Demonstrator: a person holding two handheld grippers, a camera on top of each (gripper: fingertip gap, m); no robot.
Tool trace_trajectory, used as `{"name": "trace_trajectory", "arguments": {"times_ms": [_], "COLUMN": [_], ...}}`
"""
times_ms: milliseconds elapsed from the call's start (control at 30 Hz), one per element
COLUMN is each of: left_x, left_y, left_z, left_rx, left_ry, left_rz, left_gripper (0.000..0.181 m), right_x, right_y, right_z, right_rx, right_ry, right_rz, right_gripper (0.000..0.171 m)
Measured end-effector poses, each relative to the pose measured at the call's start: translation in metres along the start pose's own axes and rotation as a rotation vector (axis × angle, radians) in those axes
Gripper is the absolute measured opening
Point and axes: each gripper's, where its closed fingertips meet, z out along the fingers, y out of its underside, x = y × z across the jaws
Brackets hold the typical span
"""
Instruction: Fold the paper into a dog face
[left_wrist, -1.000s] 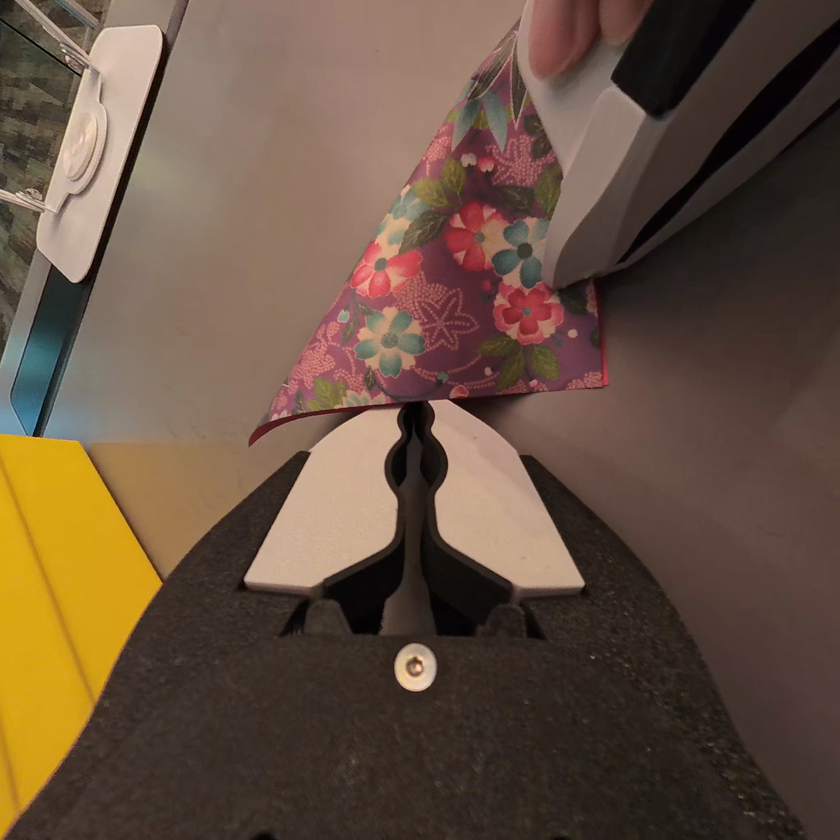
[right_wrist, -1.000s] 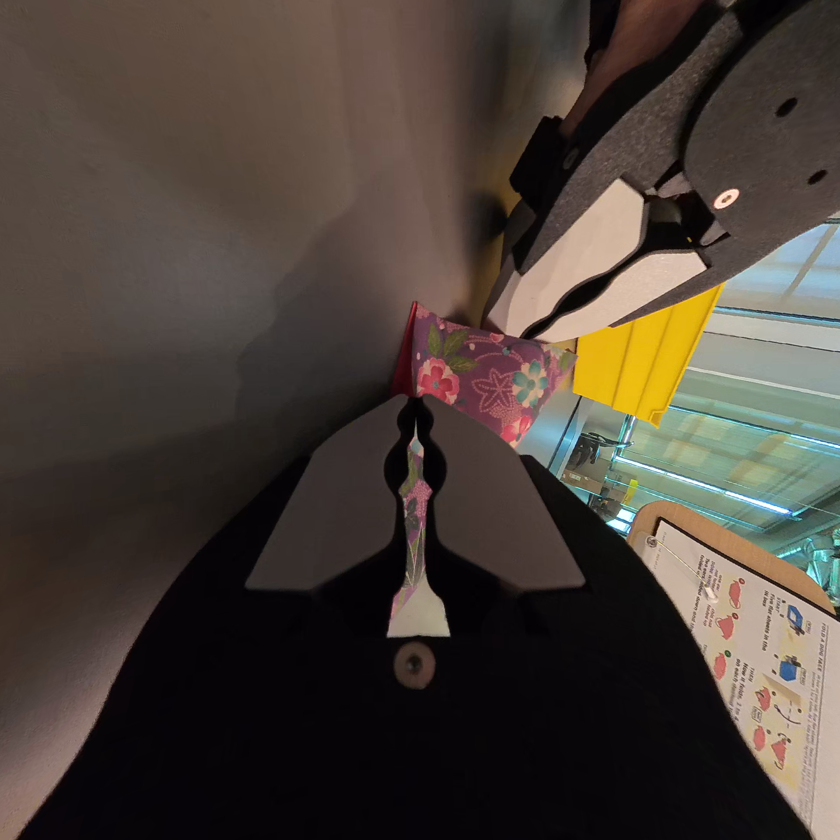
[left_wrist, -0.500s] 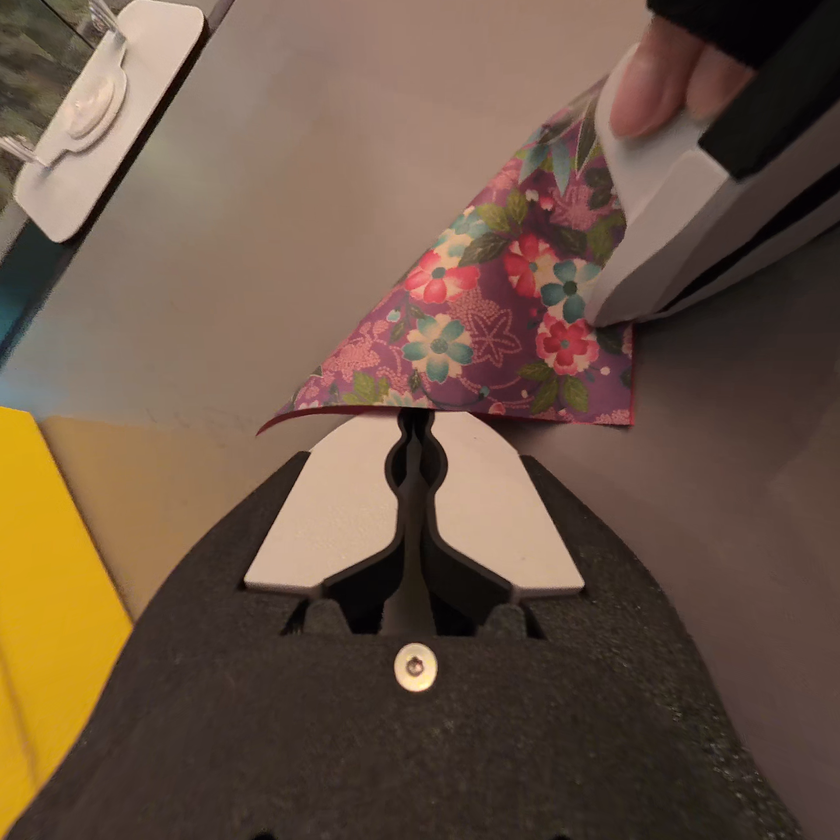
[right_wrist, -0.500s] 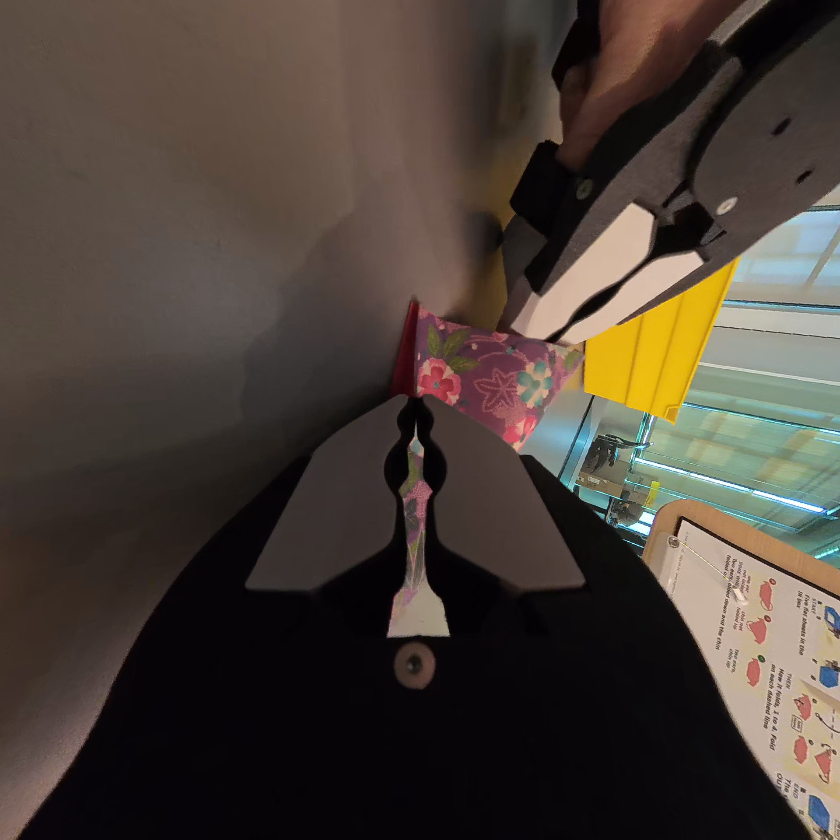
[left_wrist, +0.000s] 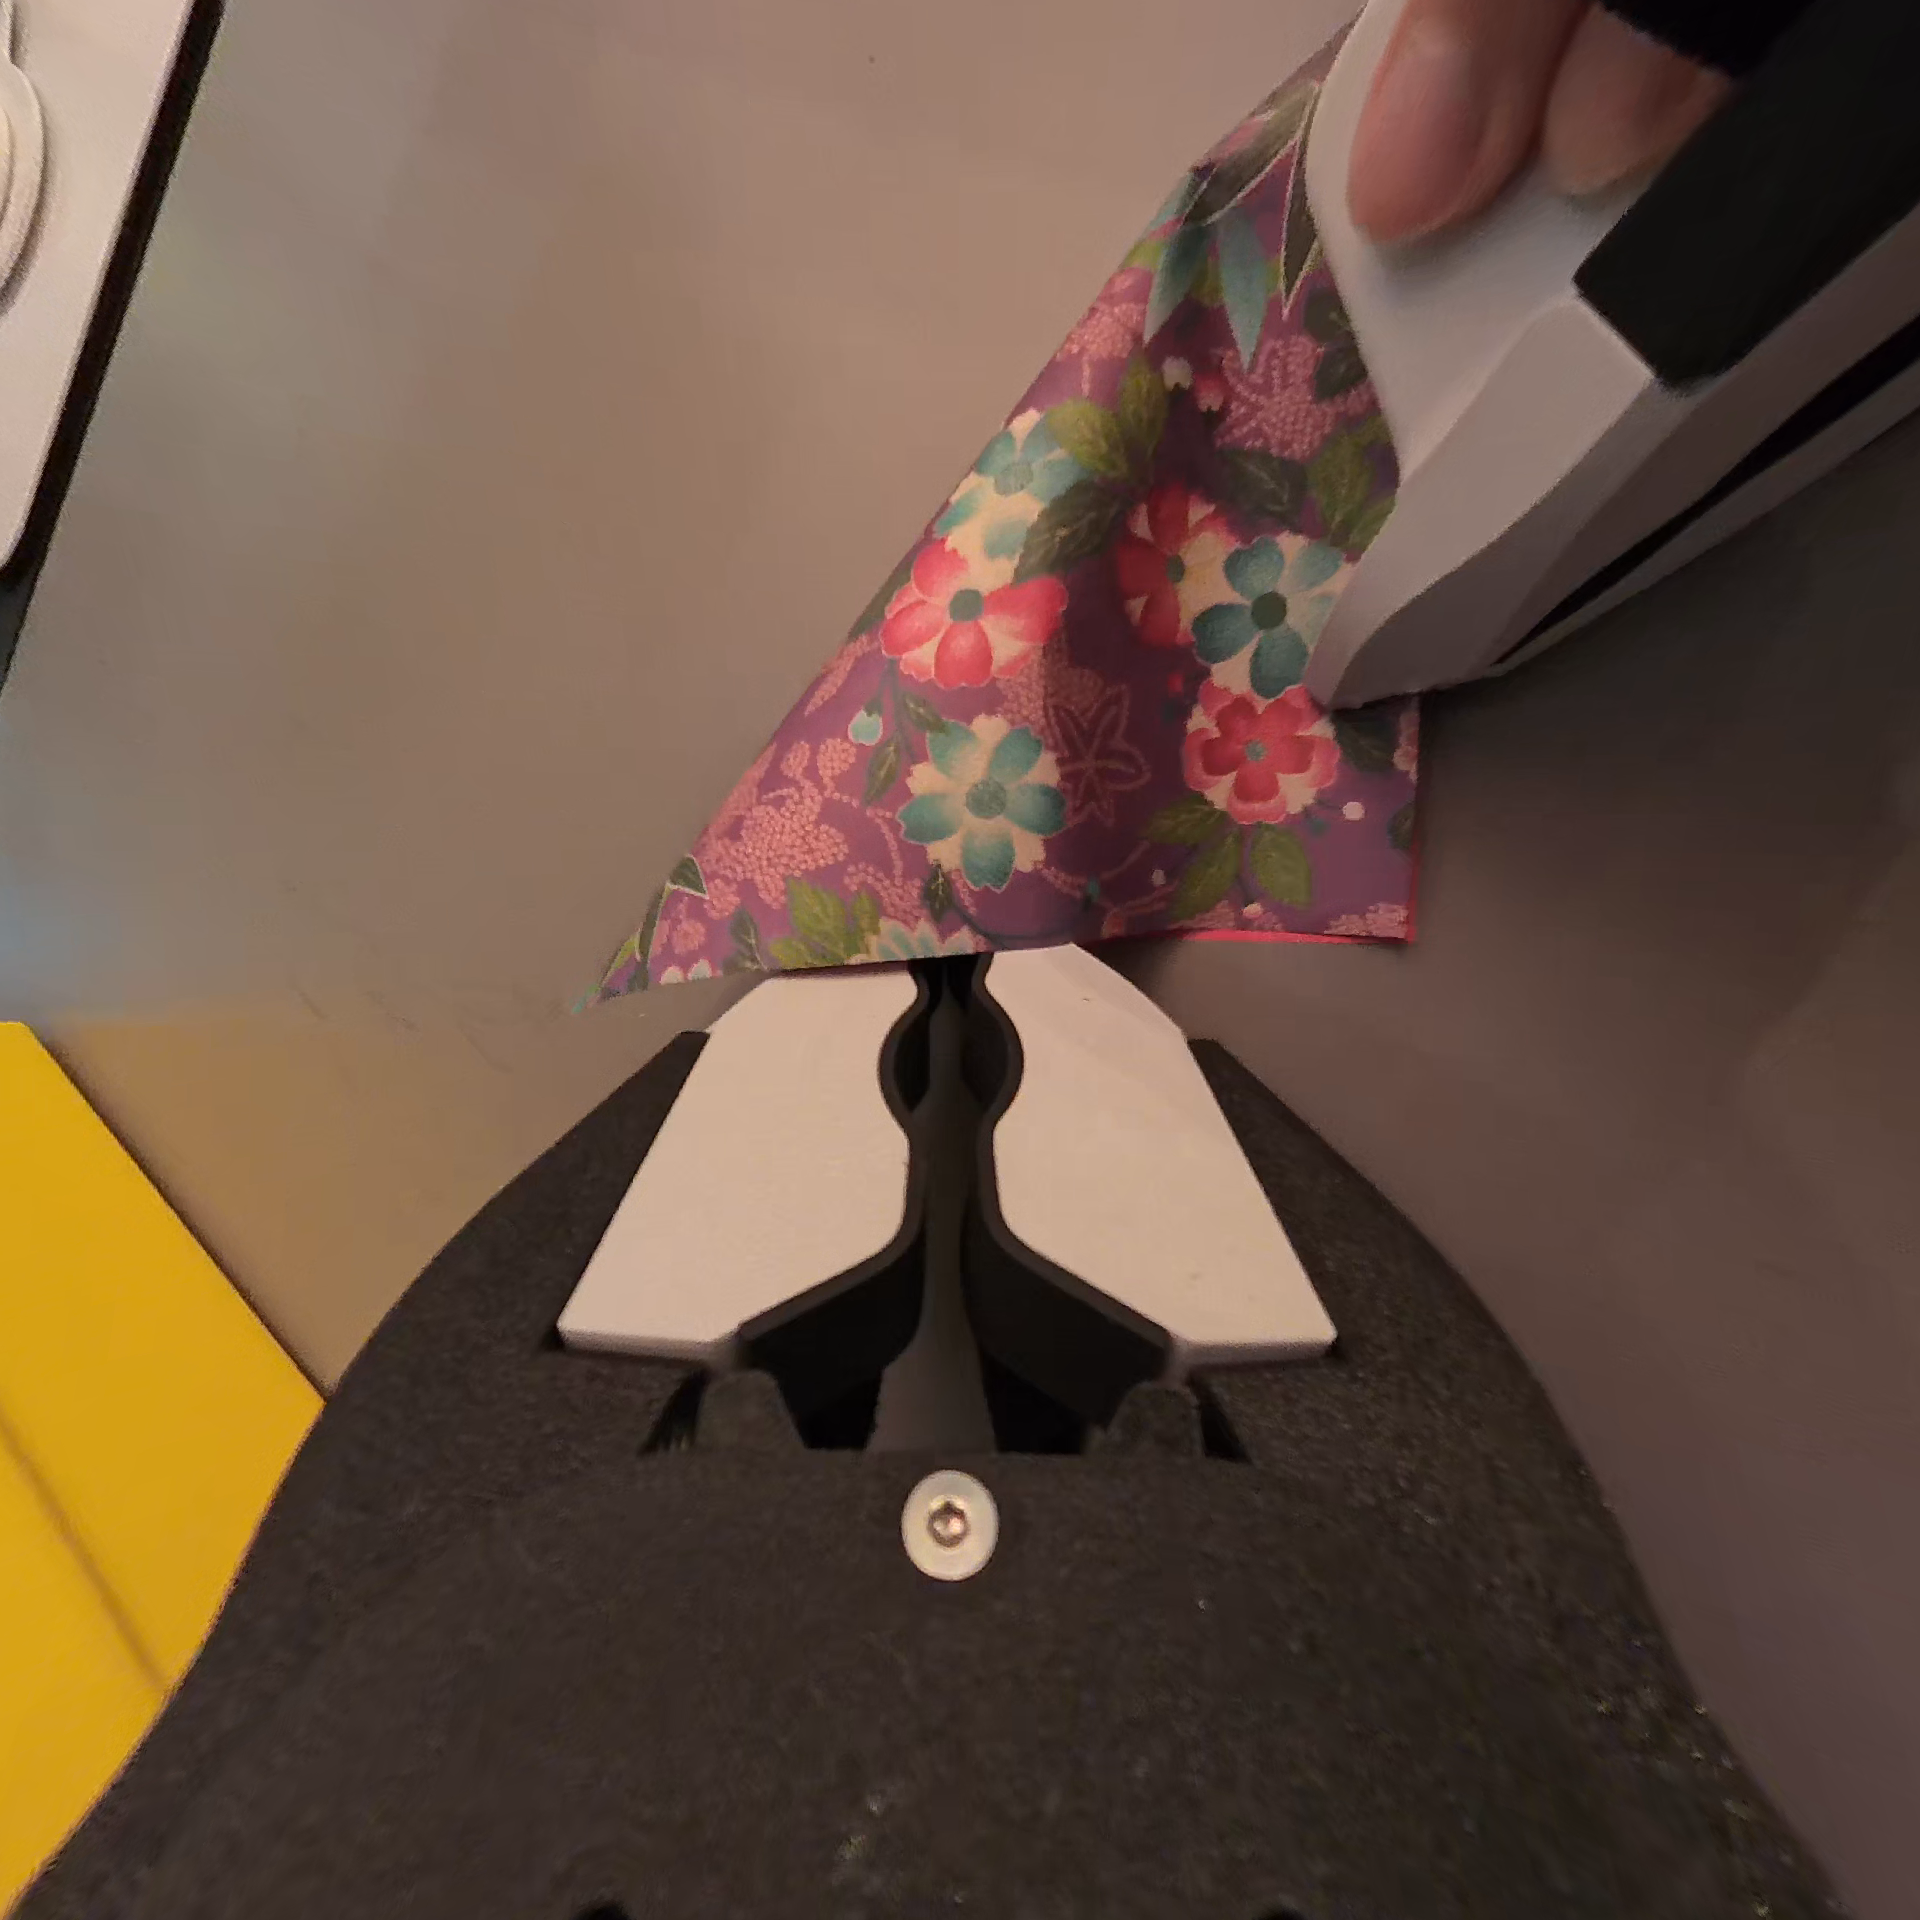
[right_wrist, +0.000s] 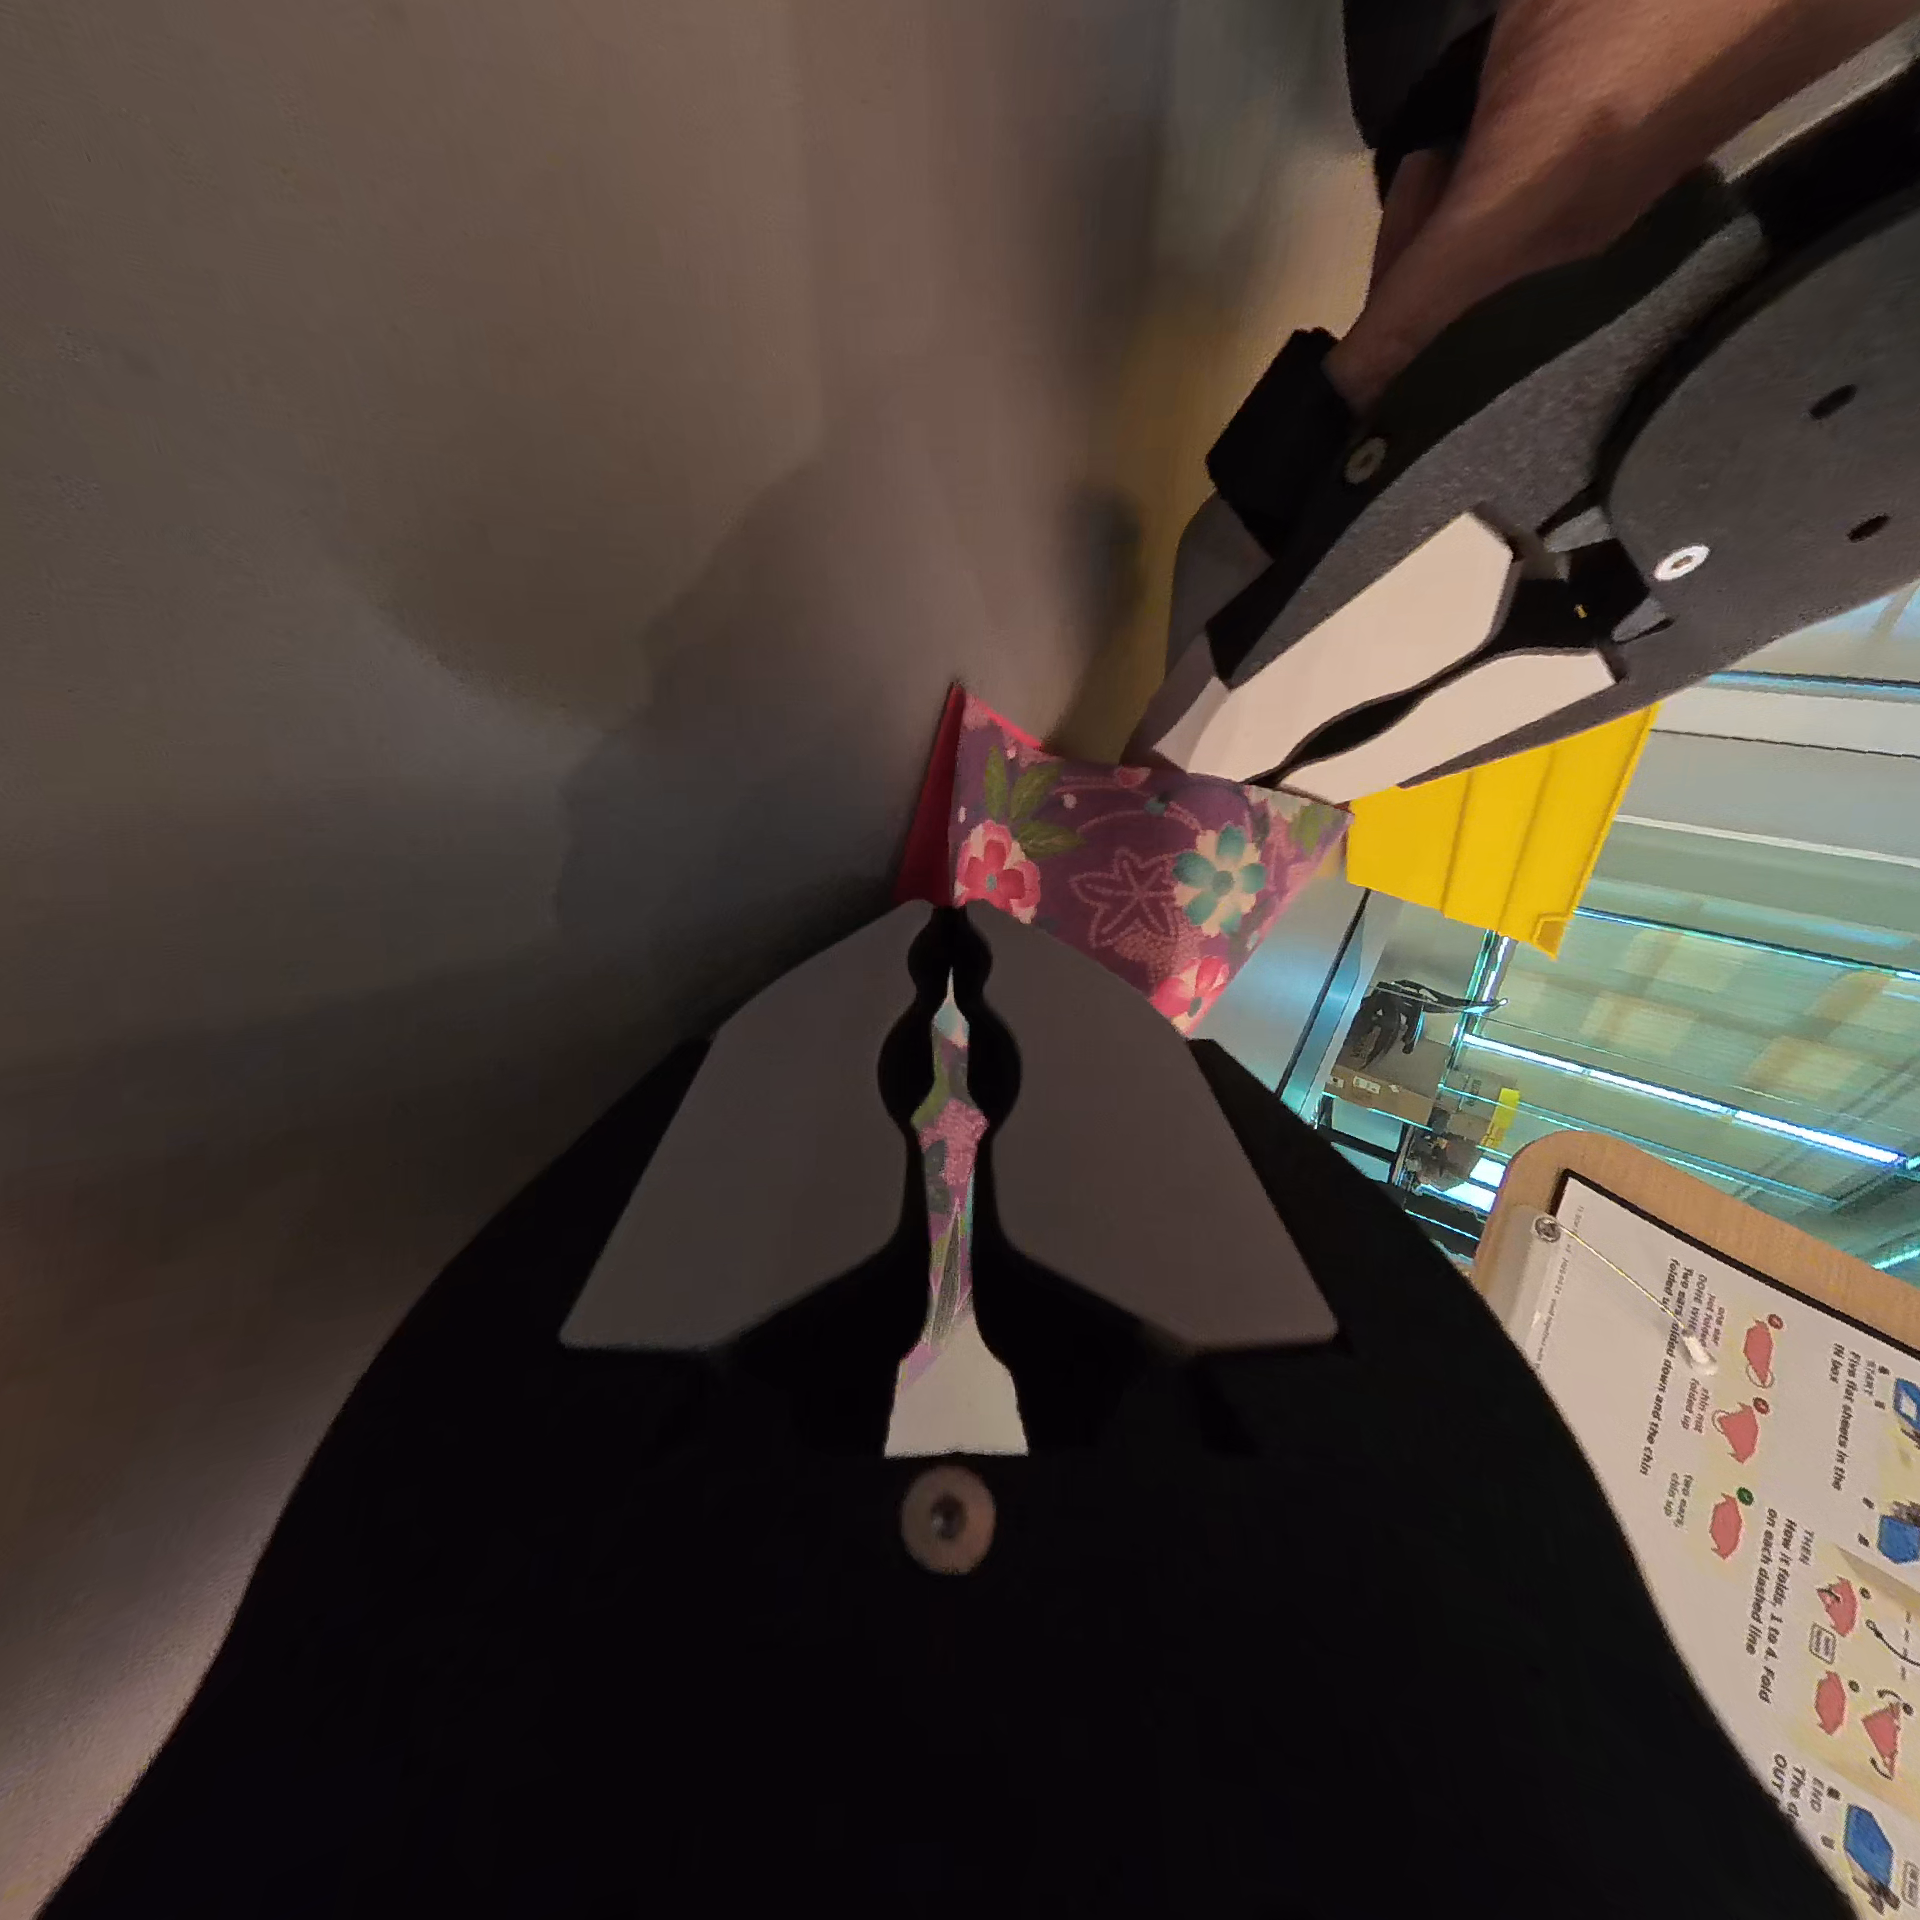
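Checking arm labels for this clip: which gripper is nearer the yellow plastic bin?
Left. The left gripper sits just right of the yellow plastic bin. The right gripper is farther off, across the floral purple paper clamped in its jaws.

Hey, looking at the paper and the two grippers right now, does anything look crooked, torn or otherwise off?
No tear or damage shows. The floral paper, folded into a triangle, does not lie flat: its near-left corner curls up off the grey table over the shut left gripper, and a red underside peeks out along the edge. The right gripper is shut on the paper.
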Motion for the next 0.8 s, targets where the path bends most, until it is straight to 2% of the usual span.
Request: {"name": "trace_trajectory", "arguments": {"times_ms": [800], "left_x": [0.0003], "left_y": [0.0003], "left_z": [-0.0003], "left_rx": [0.026], "left_ry": [-0.004], "left_rz": [-0.007], "left_gripper": [0.000], "right_x": [0.0005], "right_y": [-0.0005], "right_z": [-0.0007], "right_rx": [-0.065], "right_ry": [0.024], "right_rz": [-0.125], "right_gripper": [0.002]}}
